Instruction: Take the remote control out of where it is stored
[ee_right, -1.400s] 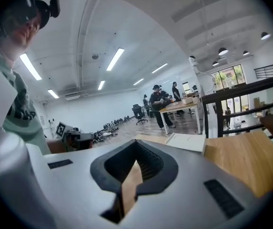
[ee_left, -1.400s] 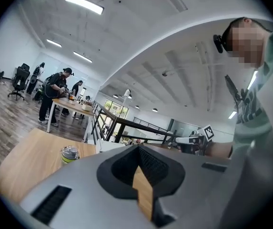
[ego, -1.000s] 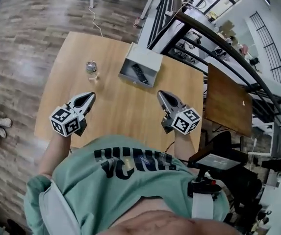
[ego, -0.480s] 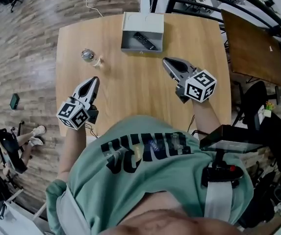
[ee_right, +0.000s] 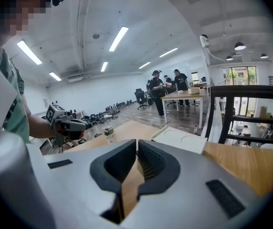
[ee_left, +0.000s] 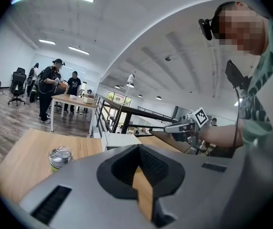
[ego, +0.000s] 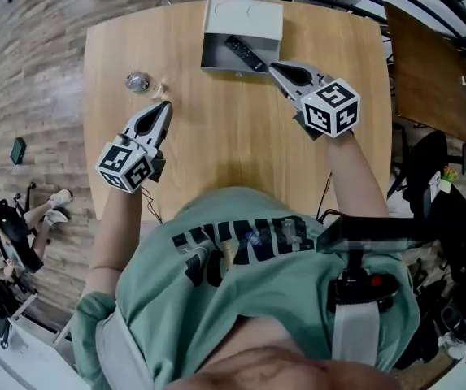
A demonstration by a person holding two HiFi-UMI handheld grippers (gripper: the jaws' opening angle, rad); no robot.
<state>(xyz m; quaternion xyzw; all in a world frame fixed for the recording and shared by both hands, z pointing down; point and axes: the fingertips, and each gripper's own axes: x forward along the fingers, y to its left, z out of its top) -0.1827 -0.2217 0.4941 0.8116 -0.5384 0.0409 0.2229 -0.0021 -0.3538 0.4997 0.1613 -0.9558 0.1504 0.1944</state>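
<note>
A black remote control (ego: 245, 54) lies inside an open grey box (ego: 216, 62) at the far middle of the wooden table (ego: 216, 145). My right gripper (ego: 275, 69) is shut and empty. Its tips are at the box's front right corner, just right of the remote's near end. My left gripper (ego: 165, 106) is also shut and empty, hovering over the table well left of and nearer than the box. In the left gripper view the jaws (ee_left: 138, 148) meet, with the white box (ee_left: 119, 140) beyond them. In the right gripper view the jaws (ee_right: 137, 141) are closed too, with the box (ee_right: 176, 138) ahead.
A small clear jar with a metal lid (ego: 137, 81) stands left of the box, just ahead of my left gripper. A dark brown board (ego: 432, 71) and black railings sit right of the table. People stand at a far table (ee_left: 72, 99).
Both grippers have moved forward and down over the table toward the box. The right one's tips went from mid-table to the box's front corner. Both stayed shut.
</note>
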